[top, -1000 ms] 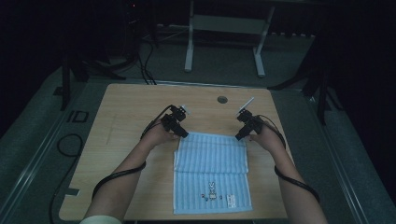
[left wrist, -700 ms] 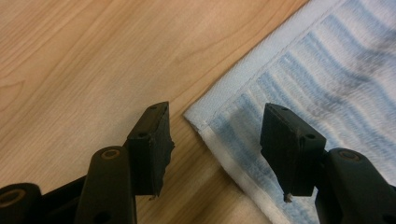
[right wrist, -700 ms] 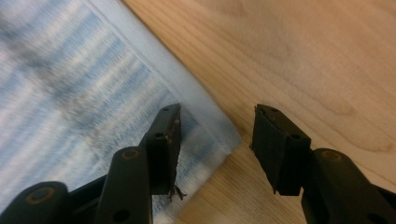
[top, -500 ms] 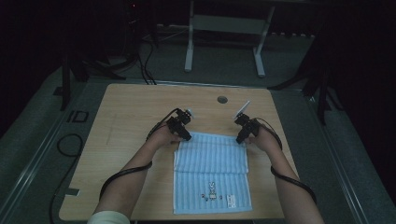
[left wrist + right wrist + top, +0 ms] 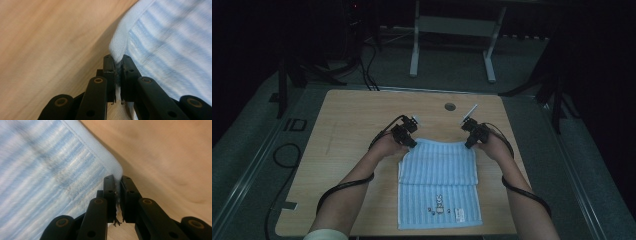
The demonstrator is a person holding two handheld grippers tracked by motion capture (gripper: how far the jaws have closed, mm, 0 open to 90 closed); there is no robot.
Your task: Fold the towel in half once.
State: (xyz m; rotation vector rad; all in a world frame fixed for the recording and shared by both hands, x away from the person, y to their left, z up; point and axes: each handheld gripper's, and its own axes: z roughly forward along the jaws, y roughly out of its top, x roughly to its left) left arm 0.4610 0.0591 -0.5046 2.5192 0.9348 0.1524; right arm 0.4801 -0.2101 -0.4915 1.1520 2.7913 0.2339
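So I've got both tools on the towel (image 5: pixel 438 182) right now; it's a light blue striped one, lying flat on the desk (image 5: pixel 347 125), toward the near edge and a bit right of the middle, with its long side running from the middle of the desk down to the near edge; there's a small printed design and a tag near its near hem.

Left tool (image 5: pixel 411 142) sits at the towel's far left corner; its jaws have just been closing and in the left gripper view they're clamped on the white hem (image 5: pixel 119 47), with the cloth bunched up between the pads and the striped part spreading off to the right; bare wood on the other side.

Right tool (image 5: pixel 469 144) is at the far right corner, same deal; jaws just closed in, and in the right gripper view the corner of the hem (image 5: pixel 113 167) is pinched between them, with a few loose threads hanging out below the pads; stripes run off to the left, wood to the right.

Both corners look pinched right at the far edge of the towel; the rest lies flat on the desk between my forearms; a small round hole (image 5: pixel 450 106) in the desk sits beyond, near the far edge.
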